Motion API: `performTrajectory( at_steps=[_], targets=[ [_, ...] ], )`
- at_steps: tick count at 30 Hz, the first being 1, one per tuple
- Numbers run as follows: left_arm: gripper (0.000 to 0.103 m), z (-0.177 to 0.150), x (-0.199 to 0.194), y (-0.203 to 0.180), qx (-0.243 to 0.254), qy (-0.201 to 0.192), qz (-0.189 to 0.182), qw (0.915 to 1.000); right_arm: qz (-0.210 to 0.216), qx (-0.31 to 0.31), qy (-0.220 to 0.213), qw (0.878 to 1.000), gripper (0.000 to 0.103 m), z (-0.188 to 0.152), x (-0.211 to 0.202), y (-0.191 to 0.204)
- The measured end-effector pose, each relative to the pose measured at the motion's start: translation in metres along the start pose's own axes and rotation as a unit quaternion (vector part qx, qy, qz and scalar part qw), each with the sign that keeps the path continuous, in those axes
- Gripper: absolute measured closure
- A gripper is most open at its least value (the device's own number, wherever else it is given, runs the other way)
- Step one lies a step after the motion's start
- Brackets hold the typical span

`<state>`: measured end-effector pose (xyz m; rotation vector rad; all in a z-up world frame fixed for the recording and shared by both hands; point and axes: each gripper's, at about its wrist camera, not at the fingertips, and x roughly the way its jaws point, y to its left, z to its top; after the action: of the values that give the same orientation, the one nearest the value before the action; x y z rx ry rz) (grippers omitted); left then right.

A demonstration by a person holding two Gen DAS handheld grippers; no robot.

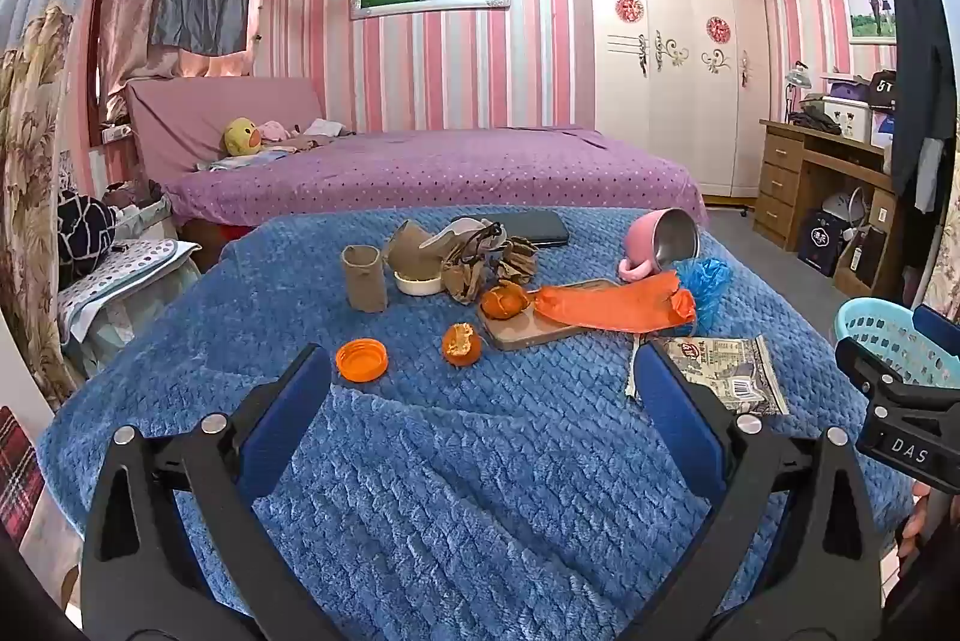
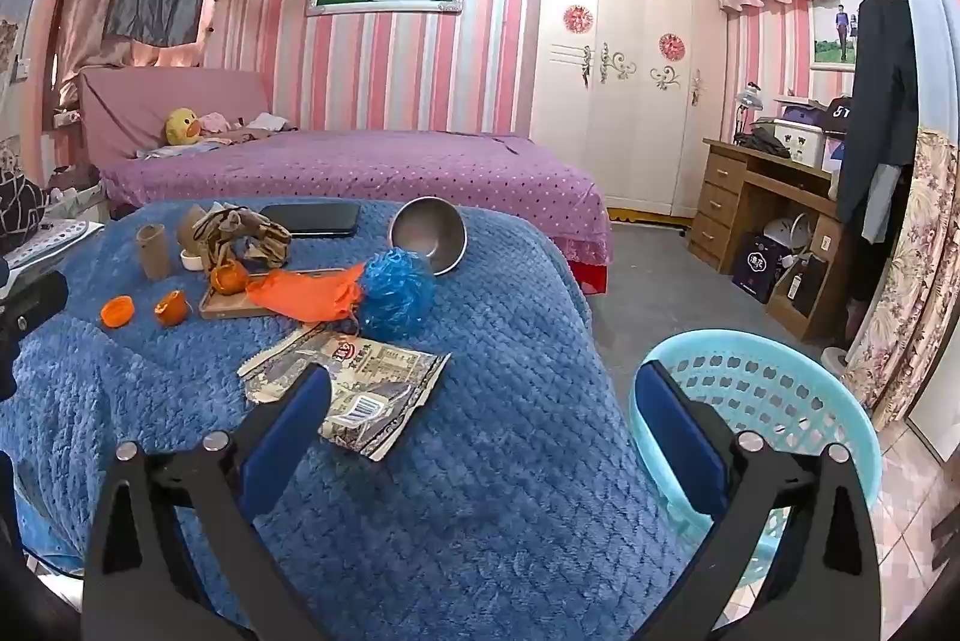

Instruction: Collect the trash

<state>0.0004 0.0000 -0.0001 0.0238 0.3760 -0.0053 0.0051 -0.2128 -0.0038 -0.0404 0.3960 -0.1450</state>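
Note:
On the blue blanket (image 1: 420, 461) lie an orange lid (image 1: 361, 358), orange peel pieces (image 1: 461, 343), an orange plastic bag (image 1: 612, 308), a blue plastic bag (image 2: 397, 293), crumpled brown paper (image 1: 474, 257), a cardboard tube (image 1: 363, 277) and a printed snack wrapper (image 2: 354, 389). My left gripper (image 1: 480, 389) is open and empty, above the blanket short of the lid and peel. My right gripper (image 2: 480, 401) is open and empty, its left finger over the wrapper's near edge, its right finger in front of the light blue basket (image 2: 780, 389).
A wooden board (image 1: 528, 329) lies under the orange bag. A tipped pink cup (image 1: 660, 242), a small white dish (image 1: 417, 283) and a black case (image 1: 534, 227) are at the back. A purple bed (image 1: 450, 173) stands behind, a desk (image 2: 762, 203) to the right.

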Motion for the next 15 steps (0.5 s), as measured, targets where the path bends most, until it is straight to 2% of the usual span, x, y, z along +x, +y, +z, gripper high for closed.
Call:
performTrajectory(
  at_steps=[15],
  targets=[
    [0.005,-0.0002,-0.0007,0.0,0.002,-0.001,0.001,1.0,-0.002,0.0,0.0,1.0,0.004,-0.0011,0.001,-0.0018]
  ],
)
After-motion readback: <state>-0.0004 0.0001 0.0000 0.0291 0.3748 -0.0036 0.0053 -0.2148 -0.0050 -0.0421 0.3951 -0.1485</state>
